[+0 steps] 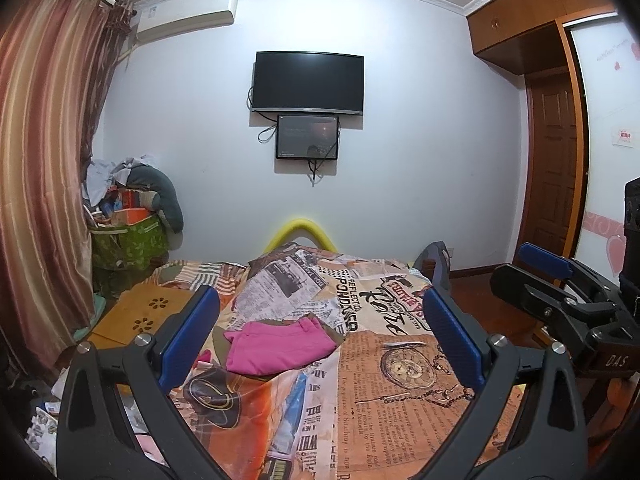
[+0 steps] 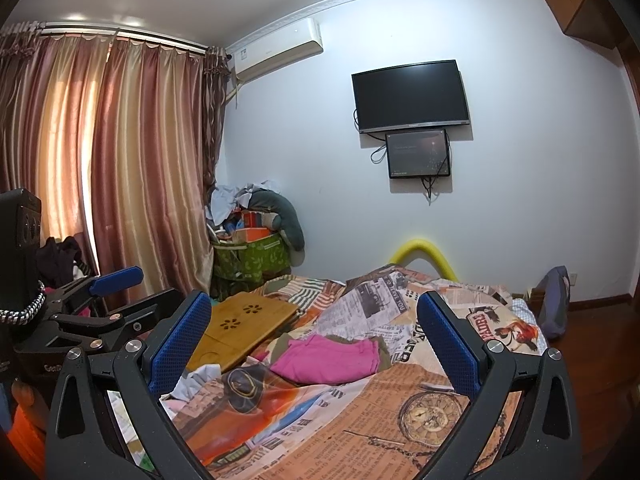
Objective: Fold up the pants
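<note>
Our grippers: left black gripper with blue pads [image 1: 320, 340] and right one [image 2: 316, 340] both spread apart, holding nothing.
Our pants: folded bright pink pants [image 1: 280, 348] lie on the newspaper-print bedspread [image 1: 400, 400].
Our room: black wall TV [image 1: 308, 82], striped curtains [image 2: 120, 160].

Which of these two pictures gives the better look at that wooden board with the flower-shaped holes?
The right wrist view: the wooden board lies almost wholly in sight, tilted on the bed's edge. The left wrist view shows only part of it, cut off by a tong finger.
</note>
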The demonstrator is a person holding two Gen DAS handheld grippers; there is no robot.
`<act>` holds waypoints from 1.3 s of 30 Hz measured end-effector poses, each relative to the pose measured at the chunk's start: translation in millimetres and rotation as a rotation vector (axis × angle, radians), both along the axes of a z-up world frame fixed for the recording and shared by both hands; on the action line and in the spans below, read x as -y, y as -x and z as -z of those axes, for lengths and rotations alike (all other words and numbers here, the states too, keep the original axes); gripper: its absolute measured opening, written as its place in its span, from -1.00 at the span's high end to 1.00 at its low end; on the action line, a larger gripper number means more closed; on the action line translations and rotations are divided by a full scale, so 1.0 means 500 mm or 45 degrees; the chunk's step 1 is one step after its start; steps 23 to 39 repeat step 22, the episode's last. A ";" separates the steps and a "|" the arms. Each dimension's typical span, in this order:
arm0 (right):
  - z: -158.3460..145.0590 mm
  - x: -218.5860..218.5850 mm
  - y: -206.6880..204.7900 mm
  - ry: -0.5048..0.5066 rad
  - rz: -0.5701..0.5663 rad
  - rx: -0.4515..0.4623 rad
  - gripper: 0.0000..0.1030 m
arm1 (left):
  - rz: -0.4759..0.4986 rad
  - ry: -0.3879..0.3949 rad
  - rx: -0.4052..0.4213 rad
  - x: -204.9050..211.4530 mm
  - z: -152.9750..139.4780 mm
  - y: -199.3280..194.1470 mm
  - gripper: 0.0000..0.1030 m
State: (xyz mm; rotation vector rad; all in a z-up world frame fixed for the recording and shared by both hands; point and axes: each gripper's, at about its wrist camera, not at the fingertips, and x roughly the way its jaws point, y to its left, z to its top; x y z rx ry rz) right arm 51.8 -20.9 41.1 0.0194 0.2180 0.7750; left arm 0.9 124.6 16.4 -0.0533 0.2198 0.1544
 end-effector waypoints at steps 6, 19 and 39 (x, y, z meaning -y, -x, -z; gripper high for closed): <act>-0.003 -0.002 -0.001 0.001 0.002 -0.002 -0.99 | 0.000 0.009 -0.003 -0.004 0.001 0.002 -0.99; -0.001 -0.005 0.003 0.002 -0.001 0.002 -0.99 | 0.002 0.027 -0.013 -0.009 0.003 0.003 -0.99; 0.000 -0.004 0.002 0.006 0.001 0.000 -0.99 | -0.001 0.019 -0.018 -0.008 0.005 0.000 -0.99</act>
